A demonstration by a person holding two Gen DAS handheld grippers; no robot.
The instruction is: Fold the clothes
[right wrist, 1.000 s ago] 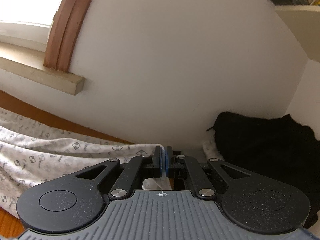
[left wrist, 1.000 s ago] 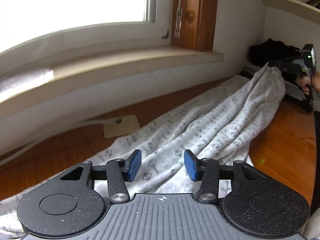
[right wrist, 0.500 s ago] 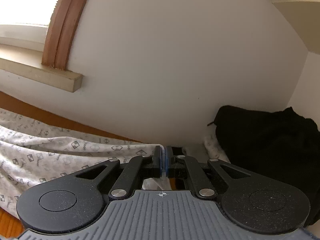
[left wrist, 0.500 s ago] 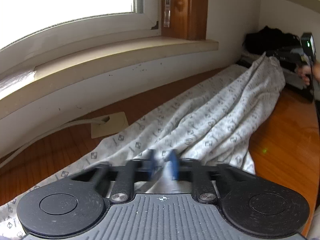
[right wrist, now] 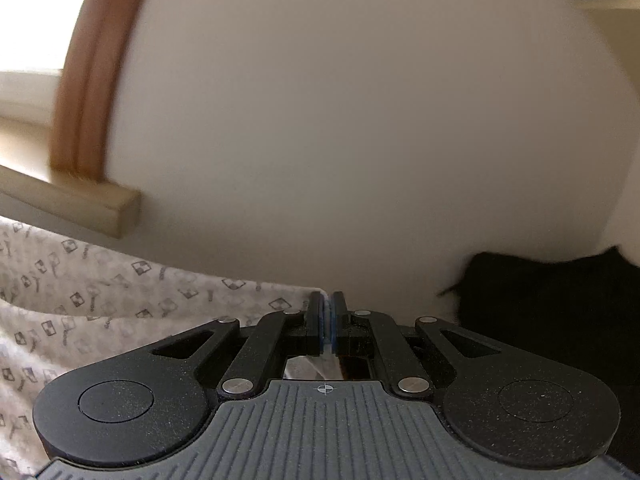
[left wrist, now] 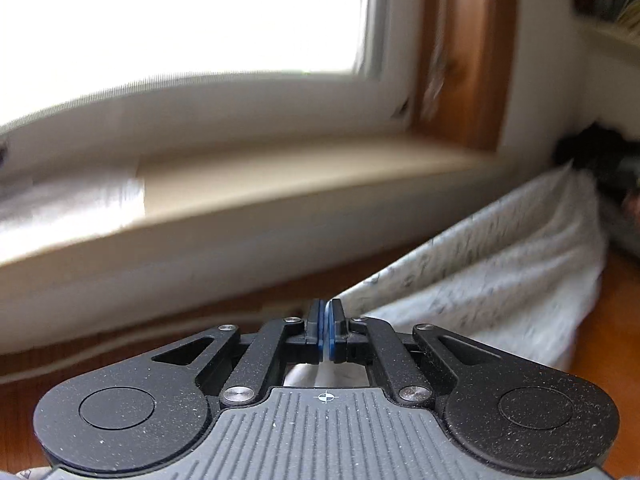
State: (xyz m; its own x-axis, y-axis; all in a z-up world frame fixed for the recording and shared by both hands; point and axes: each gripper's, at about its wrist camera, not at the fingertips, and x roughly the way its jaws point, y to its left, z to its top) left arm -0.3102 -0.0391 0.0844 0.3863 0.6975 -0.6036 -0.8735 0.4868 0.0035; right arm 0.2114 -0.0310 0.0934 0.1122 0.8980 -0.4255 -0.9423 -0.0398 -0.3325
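Between my two grippers: one white printed cotton garment point(left wrist: 500, 256), soft, creased. Left gripper point(left wrist: 324, 330) and right gripper point(right wrist: 325, 326) both clamped on its edge.

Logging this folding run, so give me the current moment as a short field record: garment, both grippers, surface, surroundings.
garment: white patterned cloth garment, stretched between the two grippers, its middle sagging toward the table
left gripper: jaws closed on one end of the garment
right gripper: jaws closed on the other end
surface: brown wooden table, partly under the garment
background: bright window with beige sill; black fabric pile by the white wall
image quality: left view motion-blurred
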